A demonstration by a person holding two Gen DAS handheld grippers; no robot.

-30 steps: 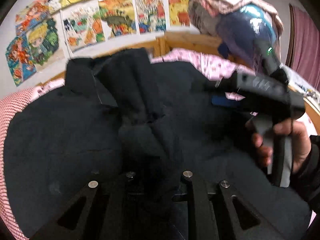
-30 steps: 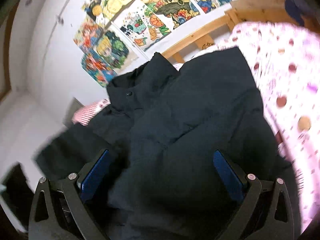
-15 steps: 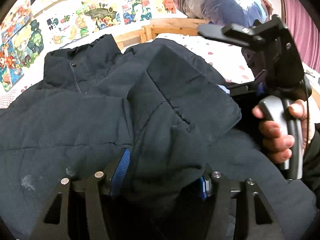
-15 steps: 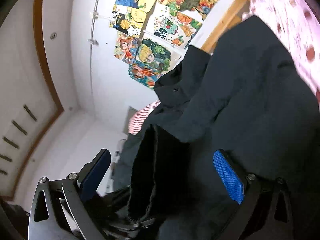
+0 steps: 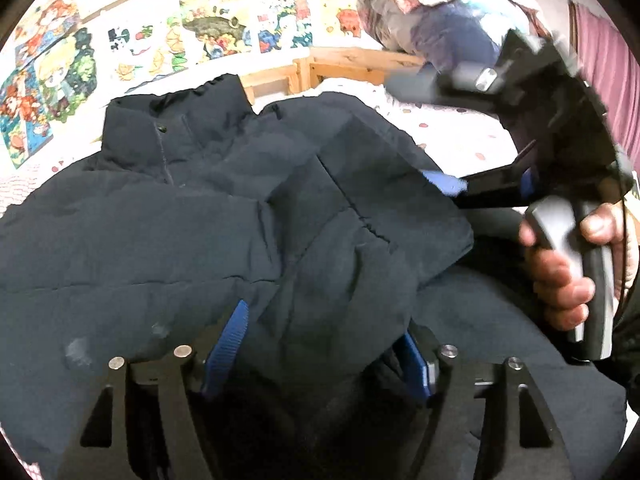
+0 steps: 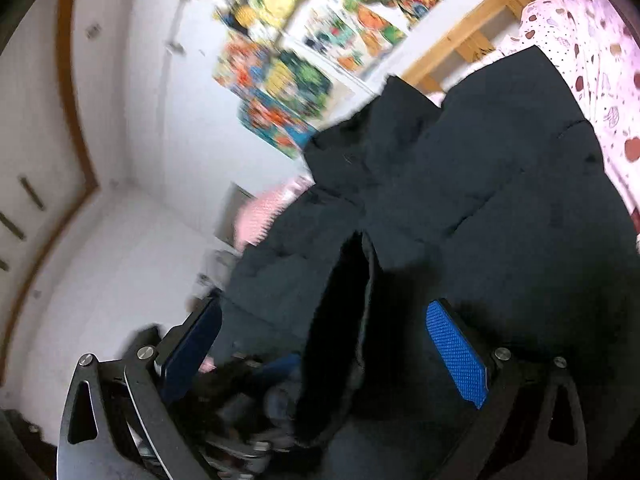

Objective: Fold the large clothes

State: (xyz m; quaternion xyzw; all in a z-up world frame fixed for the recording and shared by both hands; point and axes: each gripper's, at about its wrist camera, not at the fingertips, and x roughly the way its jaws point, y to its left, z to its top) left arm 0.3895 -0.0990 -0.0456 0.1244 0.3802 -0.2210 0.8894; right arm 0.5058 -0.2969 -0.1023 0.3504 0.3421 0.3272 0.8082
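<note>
Your jacket is dark navy; the bedsheet at far right is pink with reddish spots, the wall posters multicoloured, your gripper pads blue.

Dark padded jacket on spotted bedsheet; right gripper spread wide

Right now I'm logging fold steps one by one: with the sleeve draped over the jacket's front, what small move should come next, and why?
Probably draw the left gripper back off the sleeve. Its blue pads stand apart around the cuff end, so the grip looks released, and the sleeve already lies across the dark puffer jacket. The right gripper is open too, beside the sleeve.
</note>
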